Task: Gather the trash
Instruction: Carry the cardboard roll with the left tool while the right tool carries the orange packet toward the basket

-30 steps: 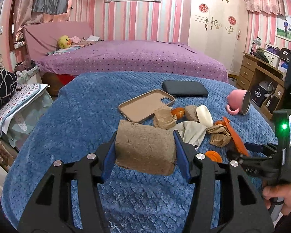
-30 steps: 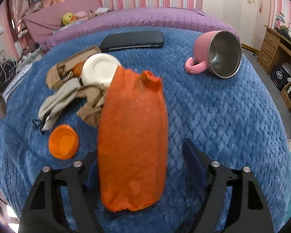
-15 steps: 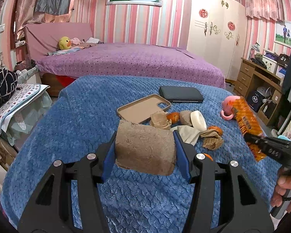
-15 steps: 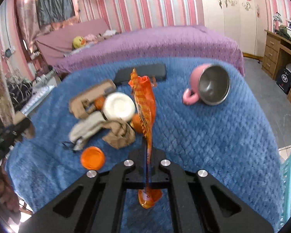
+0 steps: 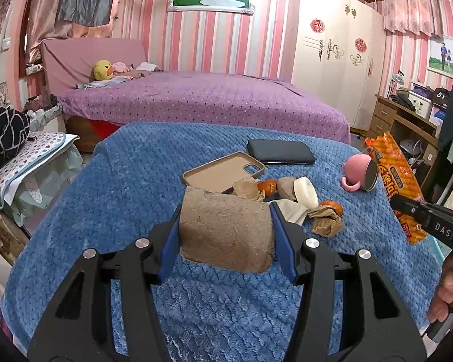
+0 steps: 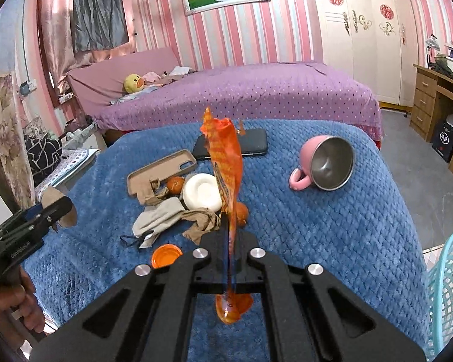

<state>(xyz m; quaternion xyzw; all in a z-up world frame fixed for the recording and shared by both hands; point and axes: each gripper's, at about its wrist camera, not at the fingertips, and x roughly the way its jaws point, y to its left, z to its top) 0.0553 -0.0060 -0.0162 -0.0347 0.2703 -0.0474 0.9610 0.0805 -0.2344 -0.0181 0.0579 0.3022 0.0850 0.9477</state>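
Note:
My left gripper (image 5: 225,236) is shut on a brown cardboard tube (image 5: 226,229), held a little above the blue blanket (image 5: 130,187). My right gripper (image 6: 230,238) is shut on an orange snack wrapper (image 6: 225,157), pinched flat and standing edge-on above the blanket; the same orange snack wrapper (image 5: 392,178) shows at the right of the left wrist view. More litter lies in a heap mid-blanket: crumpled brown paper (image 6: 204,221), a white round lid (image 6: 202,191), a beige cloth (image 6: 161,218), small orange fruit (image 6: 175,184) and an orange cap (image 6: 166,256).
A tan phone case (image 6: 161,170), a black phone (image 6: 253,147) and a tipped pink mug (image 6: 326,163) lie on the blanket. A turquoise mesh basket (image 6: 448,283) stands off the right edge. A purple bed is behind; a wooden desk is at far right.
The right gripper closed on the orange wrapper, which was lying flat, and lifted it off the blanket. The left gripper kept still with the cardboard tube.

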